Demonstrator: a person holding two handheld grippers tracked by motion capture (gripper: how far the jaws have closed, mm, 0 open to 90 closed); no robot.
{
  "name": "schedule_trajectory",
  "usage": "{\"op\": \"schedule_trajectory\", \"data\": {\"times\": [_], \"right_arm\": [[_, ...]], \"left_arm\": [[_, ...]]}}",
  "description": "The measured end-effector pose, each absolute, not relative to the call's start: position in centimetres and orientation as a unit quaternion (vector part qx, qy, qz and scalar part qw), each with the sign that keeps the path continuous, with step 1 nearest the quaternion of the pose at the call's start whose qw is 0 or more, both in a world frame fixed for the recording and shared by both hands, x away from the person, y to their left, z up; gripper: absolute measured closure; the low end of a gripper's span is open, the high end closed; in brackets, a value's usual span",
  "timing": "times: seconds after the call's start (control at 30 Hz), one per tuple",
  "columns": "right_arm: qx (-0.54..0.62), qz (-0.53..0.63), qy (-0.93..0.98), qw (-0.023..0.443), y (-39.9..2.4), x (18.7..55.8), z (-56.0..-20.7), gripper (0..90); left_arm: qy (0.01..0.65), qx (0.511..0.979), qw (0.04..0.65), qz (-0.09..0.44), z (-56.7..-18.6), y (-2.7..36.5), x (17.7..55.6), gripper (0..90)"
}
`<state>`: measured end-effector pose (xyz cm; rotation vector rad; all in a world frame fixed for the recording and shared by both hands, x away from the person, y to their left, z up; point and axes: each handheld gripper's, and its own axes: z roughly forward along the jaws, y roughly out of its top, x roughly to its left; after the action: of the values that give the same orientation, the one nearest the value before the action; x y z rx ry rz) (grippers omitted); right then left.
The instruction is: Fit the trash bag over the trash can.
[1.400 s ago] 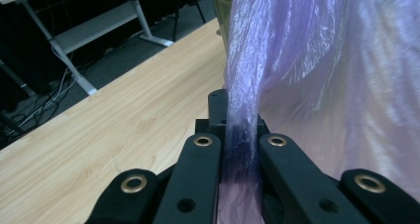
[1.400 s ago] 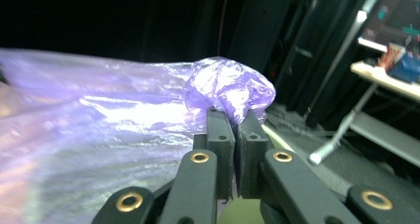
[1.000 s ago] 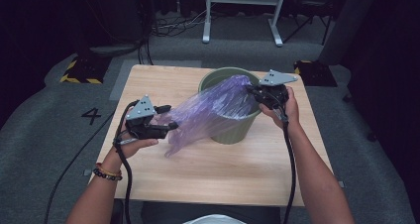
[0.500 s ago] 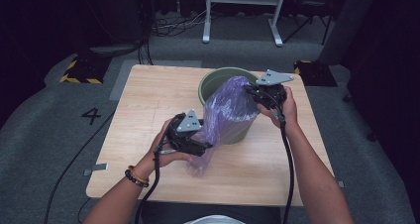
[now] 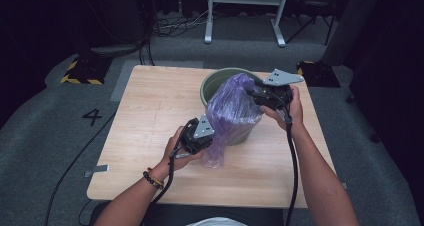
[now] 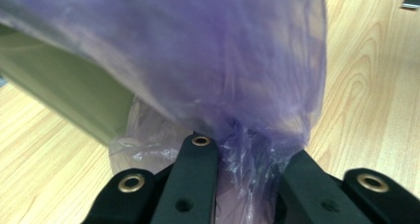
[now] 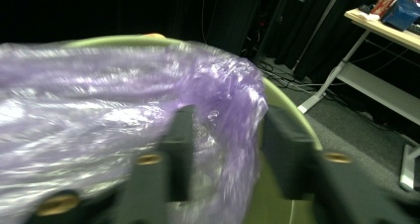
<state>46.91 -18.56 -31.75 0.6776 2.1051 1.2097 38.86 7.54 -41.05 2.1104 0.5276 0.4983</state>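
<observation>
2 tongs have swapped roles within the last second: the left tongs [image 5: 209, 134] have just pinched shut on the purple bag [image 5: 232, 108] draped over the green bin [image 5: 220, 81] on the tabletop [image 5: 150, 101], while the right tongs [image 5: 248, 92] have just spread at the rim, the film loose between them.

Both hands held grippers mid-frame, forearms entering from the bottom edge.
Left gripper [image 5: 200, 133] sat centre, jaws just closed and clamped shut; right gripper [image 5: 260, 93] sat upper right of centre, jaws just opening.
</observation>
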Motion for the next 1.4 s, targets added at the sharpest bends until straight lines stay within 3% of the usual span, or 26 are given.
{"op": "schedule_trajectory", "data": {"times": [0.1,0.2,0.3,0.33,0.37,0.4,0.83,0.9,1.03,1.1,1.27,1.4], "right_arm": [[0.254,0.460,0.801,0.287,-18.8,46.8,-31.1,38.0],[0.241,0.453,0.806,0.294,-18.8,46.4,-30.7,33.4],[0.226,0.464,0.808,0.285,-19.0,46.1,-30.5,35.4],[0.217,0.469,0.809,0.282,-19.0,45.9,-30.5,38.4],[0.200,0.480,0.810,0.273,-19.1,45.5,-30.4,48.8],[0.189,0.486,0.810,0.270,-19.1,45.2,-30.3,48.9],[0.123,0.529,0.804,0.244,-19.3,40.2,-30.8,36.3],[0.118,0.530,0.805,0.240,-19.2,39.9,-30.9,36.4],[0.128,0.510,0.803,0.281,-19.5,39.0,-31.1,37.6],[0.155,0.518,0.789,0.293,-20.7,39.2,-31.0,43.0],[0.163,0.544,0.770,0.291,-21.8,39.1,-30.4,44.0],[0.119,0.574,0.772,0.247,-21.2,38.2,-30.1,36.6]], "left_arm": [[0.215,0.845,0.444,0.206,-40.9,8.2,38.7,89.1],[0.219,0.840,0.449,0.211,-40.5,9.0,38.6,89.2],[0.228,0.828,0.462,0.221,-39.5,10.4,38.2,89.2],[0.229,0.826,0.464,0.224,-39.3,10.7,38.1,89.2],[0.229,0.821,0.468,0.231,-38.7,11.3,37.9,89.2],[0.229,0.819,0.470,0.237,-38.4,11.5,37.8,89.2],[0.228,0.828,0.462,0.223,-36.5,10.8,38.7,88.9],[0.229,0.828,0.461,0.223,-36.6,10.6,38.7,88.8],[0.232,0.829,0.458,0.223,-36.6,10.2,38.7,88.8],[0.238,0.829,0.458,0.217,-36.6,10.3,39.0,88.8],[0.247,0.829,0.453,0.215,-36.4,10.2,39.2,88.7],[0.262,0.827,0.452,0.209,-36.4,9.8,39.6,88.7]]}}
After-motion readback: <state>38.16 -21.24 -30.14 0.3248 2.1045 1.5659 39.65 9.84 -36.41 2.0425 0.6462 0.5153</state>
